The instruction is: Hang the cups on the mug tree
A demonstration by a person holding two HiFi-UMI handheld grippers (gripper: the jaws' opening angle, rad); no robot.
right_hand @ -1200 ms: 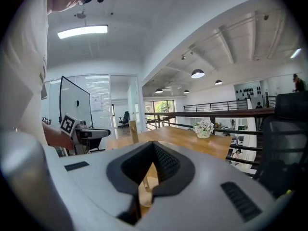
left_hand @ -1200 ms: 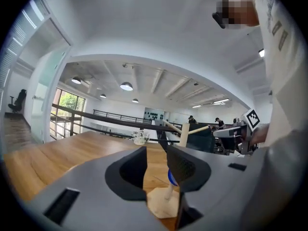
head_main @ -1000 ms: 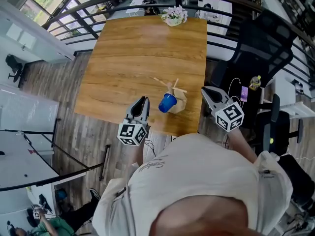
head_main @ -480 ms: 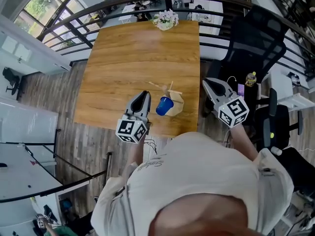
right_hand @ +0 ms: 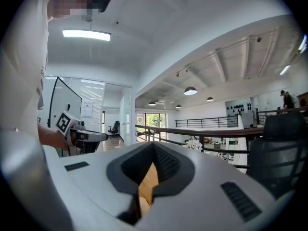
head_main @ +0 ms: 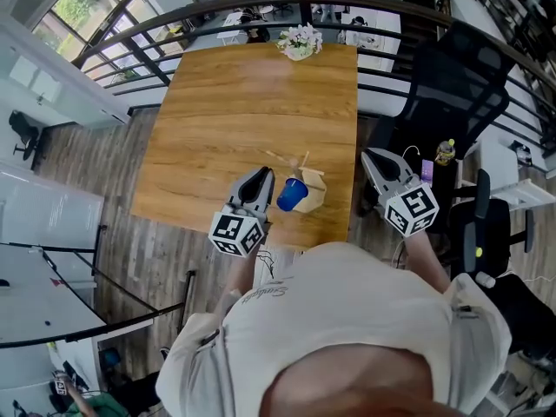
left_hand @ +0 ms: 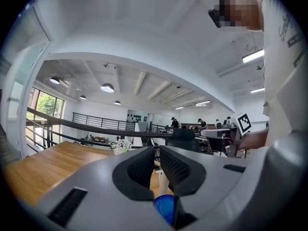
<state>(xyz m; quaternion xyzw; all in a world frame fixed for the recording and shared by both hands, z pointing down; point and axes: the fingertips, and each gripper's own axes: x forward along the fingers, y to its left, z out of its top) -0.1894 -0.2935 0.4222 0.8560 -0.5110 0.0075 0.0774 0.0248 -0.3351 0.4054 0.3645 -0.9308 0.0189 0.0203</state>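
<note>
A pale wooden mug tree [head_main: 310, 183] stands near the front right corner of the wooden table [head_main: 234, 120]. A blue cup [head_main: 292, 195] sits tilted against the tree's left side; I cannot tell if it hangs on a peg. My left gripper [head_main: 263, 177] is held level just left of the cup, with its jaws shut and empty. In the left gripper view the blue cup [left_hand: 166, 207] shows low down behind the closed jaws. My right gripper [head_main: 368, 155] hovers past the table's right edge, apart from the tree, shut on nothing.
A pot of white flowers [head_main: 298, 42] stands at the table's far edge. A black railing [head_main: 217, 7] curves behind it. A black office chair [head_main: 452, 85] and a side desk with a bottle [head_main: 449, 148] stand to the right. Wood floor lies to the left.
Both grippers have risen a little. The left one has slid forward alongside the blue cup. The cup and mug tree have stayed in place.
</note>
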